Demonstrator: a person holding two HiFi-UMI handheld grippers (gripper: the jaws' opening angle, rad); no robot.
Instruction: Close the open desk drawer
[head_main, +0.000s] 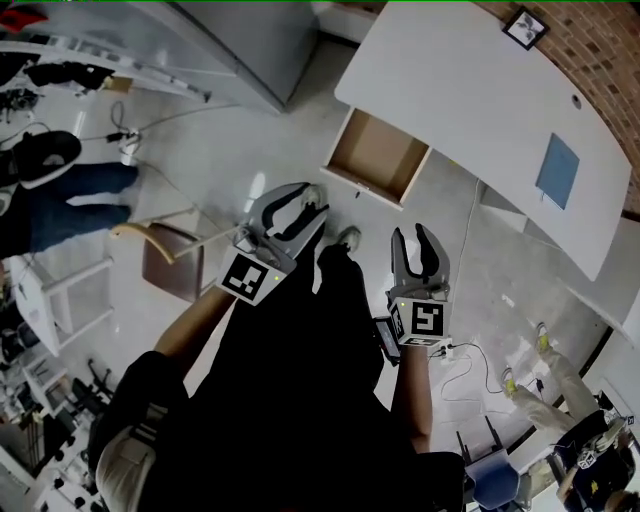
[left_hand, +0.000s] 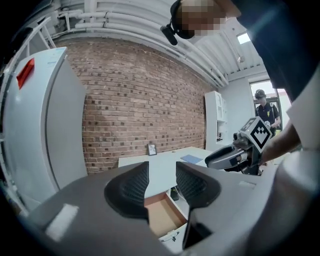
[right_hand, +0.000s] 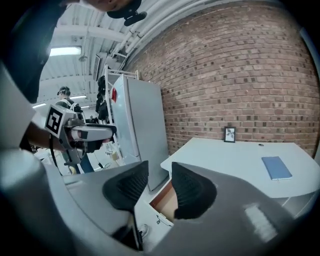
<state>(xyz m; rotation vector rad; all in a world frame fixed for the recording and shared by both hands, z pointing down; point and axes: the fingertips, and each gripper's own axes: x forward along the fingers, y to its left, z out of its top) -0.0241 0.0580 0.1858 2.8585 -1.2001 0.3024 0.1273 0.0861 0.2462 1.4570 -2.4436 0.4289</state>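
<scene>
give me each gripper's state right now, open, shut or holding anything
Left gripper: open, jaws apart, nothing between them.
Right gripper: open, jaws apart, nothing between them.

An office-like lab or workroom. A bare brick wall (right_hand: 240, 75) runs behind a white desk (head_main: 470, 90), which has an open drawer (head_main: 378, 155) and bears a small picture frame (head_main: 525, 27) and a blue book (head_main: 557, 170). A tall white cabinet (right_hand: 140, 125) stands near the desk. Pipes (left_hand: 140, 32) and a strip light (right_hand: 65, 50) line the open ceiling. Cables (head_main: 468, 352) trail over the pale floor (head_main: 240, 140), and a chair (head_main: 165, 262) stands on it.
</scene>
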